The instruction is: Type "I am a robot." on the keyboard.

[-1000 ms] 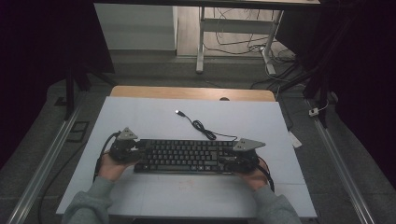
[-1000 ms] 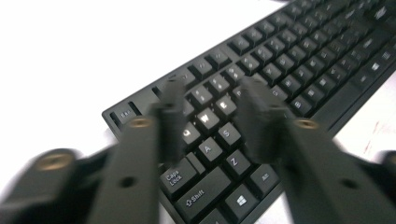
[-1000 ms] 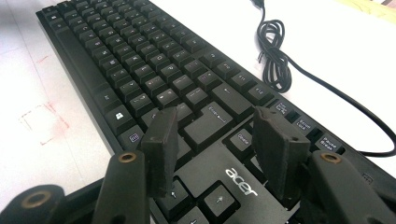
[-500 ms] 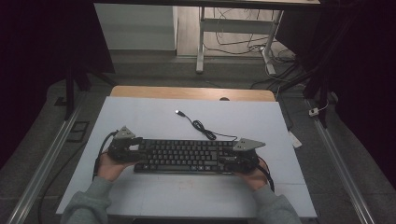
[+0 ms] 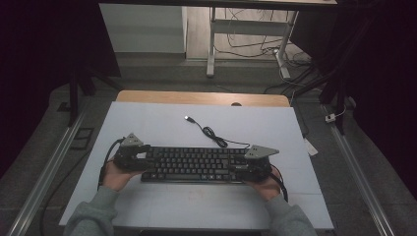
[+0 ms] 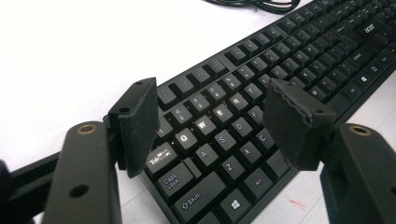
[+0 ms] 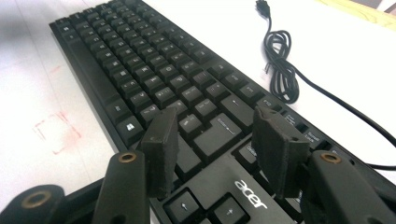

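Dim floor with metal rails and loose cables surrounds a white table (image 5: 162, 123), whose far edge shows a strip of bare wood. On that table, near the person's side, a black Acer keyboard (image 5: 194, 164) lies flat and lengthwise across the high view. Its black USB cable (image 5: 212, 135) runs from the keyboard's far edge, bunches into a small coil just behind it and ends in a plug lying farther out on the white surface.

At the keyboard's left end, the left gripper (image 6: 212, 123) hangs over the letter keys, above the Q, W, A and S area and the Caps Lock and Shift keys. Its fingers (image 6: 137, 123) are spread wide and have just been opening; the keyboard's corner shows between and below them, but the pads press on nothing. In the high view the left hand (image 5: 118, 172) cups this gripper from below.

At the keyboard's right end, the right gripper (image 7: 215, 151) sits low over the area around the Acer logo and the arrow keys. Its fingers (image 7: 161, 149) stand apart, one on each side of that patch of keys; whether the pads touch the keyboard cannot be told. Faint red marks (image 7: 53, 130) show on the table beside the keyboard's near edge.
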The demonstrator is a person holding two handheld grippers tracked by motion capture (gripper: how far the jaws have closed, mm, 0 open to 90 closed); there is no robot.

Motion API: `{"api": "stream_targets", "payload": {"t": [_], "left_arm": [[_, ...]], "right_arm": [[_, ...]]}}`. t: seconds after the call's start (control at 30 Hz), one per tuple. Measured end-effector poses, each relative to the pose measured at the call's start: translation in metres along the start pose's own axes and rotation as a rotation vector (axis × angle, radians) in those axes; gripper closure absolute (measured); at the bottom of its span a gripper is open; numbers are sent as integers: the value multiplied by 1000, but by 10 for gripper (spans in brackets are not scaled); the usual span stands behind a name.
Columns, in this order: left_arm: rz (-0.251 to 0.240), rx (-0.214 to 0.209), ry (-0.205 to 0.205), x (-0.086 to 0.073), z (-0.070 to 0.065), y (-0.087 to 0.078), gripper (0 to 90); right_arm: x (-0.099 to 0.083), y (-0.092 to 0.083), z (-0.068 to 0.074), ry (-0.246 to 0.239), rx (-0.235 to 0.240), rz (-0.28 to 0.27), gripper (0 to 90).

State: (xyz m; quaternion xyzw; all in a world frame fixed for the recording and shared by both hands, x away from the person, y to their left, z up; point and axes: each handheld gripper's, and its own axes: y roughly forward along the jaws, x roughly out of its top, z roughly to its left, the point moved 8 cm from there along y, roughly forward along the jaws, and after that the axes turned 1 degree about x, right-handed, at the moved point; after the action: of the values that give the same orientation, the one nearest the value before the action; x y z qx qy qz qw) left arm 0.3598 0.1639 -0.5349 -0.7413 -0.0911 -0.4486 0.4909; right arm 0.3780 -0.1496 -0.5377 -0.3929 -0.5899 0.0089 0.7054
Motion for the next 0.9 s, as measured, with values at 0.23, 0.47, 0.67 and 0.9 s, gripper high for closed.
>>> {"api": "stream_targets", "payload": {"t": [0.23, 0.47, 0.67, 0.9], "left_arm": [[11, 4, 2, -1, 0, 2, 336], [20, 8, 4, -2, 0, 4, 323], [28, 7, 8, -2, 0, 5, 319], [32, 7, 12, -3, -1, 5, 318]], "right_arm": [[9, 3, 8, 15, 32, -21, 520], [15, 11, 18, 0, 61, -9, 599], [19, 17, 27, -27, 99, -9, 748], [24, 24, 36, -56, 120, 12, 898]]}}
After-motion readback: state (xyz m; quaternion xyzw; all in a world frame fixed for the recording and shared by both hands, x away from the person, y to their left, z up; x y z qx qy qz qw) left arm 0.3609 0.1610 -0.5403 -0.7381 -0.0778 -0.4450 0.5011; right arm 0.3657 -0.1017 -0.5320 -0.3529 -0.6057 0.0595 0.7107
